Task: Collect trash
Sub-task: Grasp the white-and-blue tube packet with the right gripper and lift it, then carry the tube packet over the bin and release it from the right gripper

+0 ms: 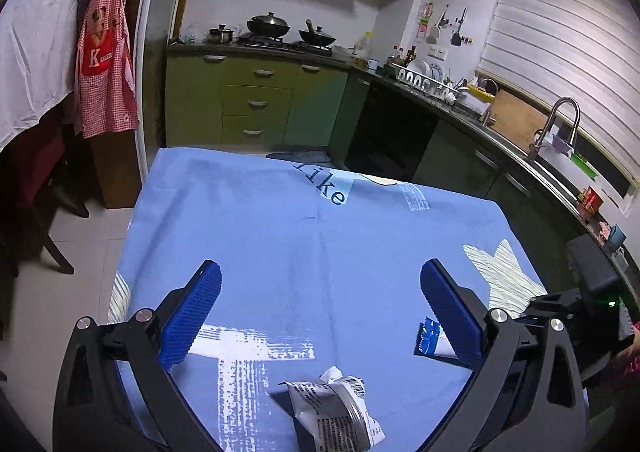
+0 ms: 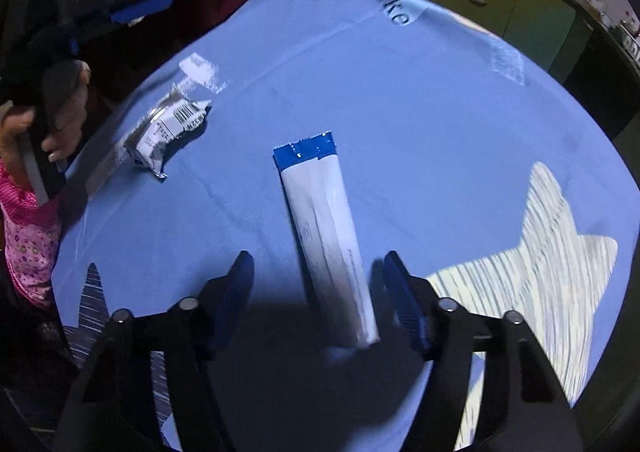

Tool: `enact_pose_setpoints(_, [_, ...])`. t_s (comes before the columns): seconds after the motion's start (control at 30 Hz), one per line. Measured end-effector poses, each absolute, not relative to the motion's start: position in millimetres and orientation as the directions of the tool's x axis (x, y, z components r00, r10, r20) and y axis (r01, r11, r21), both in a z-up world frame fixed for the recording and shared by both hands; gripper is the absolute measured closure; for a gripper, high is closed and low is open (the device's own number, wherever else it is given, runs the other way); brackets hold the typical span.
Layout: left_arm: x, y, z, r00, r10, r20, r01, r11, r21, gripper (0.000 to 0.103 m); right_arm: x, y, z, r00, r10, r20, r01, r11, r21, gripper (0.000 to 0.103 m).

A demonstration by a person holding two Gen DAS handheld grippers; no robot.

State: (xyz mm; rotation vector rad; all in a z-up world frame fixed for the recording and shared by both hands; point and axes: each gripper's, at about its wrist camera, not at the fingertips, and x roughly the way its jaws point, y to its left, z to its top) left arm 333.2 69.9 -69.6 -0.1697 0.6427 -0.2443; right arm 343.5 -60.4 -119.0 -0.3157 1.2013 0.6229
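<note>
A long white wrapper with a blue end point(image 2: 324, 220) lies flat on the blue tablecloth point(image 2: 420, 112). My right gripper point(image 2: 316, 260) points steeply down over it. Its jaws stand apart on either side of the wrapper's near end, with gaps between the pads and the wrapper. A crumpled silver-and-white wrapper point(image 2: 168, 132) lies further left. In the left wrist view that crumpled wrapper point(image 1: 336, 408) sits low between the wide-open fingers of my left gripper point(image 1: 320, 266), untouched. The blue-ended wrapper point(image 1: 430, 340) peeks out behind the right finger point(image 1: 452, 312).
The tablecloth point(image 1: 280, 232) covers a table with edges on all sides. Behind it run green kitchen cabinets point(image 1: 256, 100), a stove with pans point(image 1: 272, 26) and a sink counter point(image 1: 540, 164). A dark chair point(image 1: 44, 188) stands at the left. A hand point(image 2: 60, 112) holds the left gripper's handle.
</note>
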Motion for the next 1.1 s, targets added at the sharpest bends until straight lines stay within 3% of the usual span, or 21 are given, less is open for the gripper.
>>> enact_pose_setpoints(0.4, [329.5, 54.6, -69.6, 0.766, -0.28, -0.579, 0.196, 0.959, -0.204, 0.005, 355.4, -55.4, -120.6, 0.241, 0.25, -0.938, -0.559, 0.826, 0.076, 0.083])
enact_pose_setpoints(0.87, [326.0, 52.9, -67.5, 0.773, -0.28, -0.569, 0.194, 0.959, -0.207, 0.005, 301.9, -113.0, -75.1, 0.386, 0.306, -0.87, -0.405, 0.904, 0.138, 0.087])
enact_pose_setpoints(1.1, [325.7, 49.5, -67.0, 0.771, -0.282, -0.571, 0.203, 0.959, -0.2, 0.005, 239.9, -228.2, -34.7, 0.524, 0.125, -0.843, -0.094, 0.992, 0.088, 0.086])
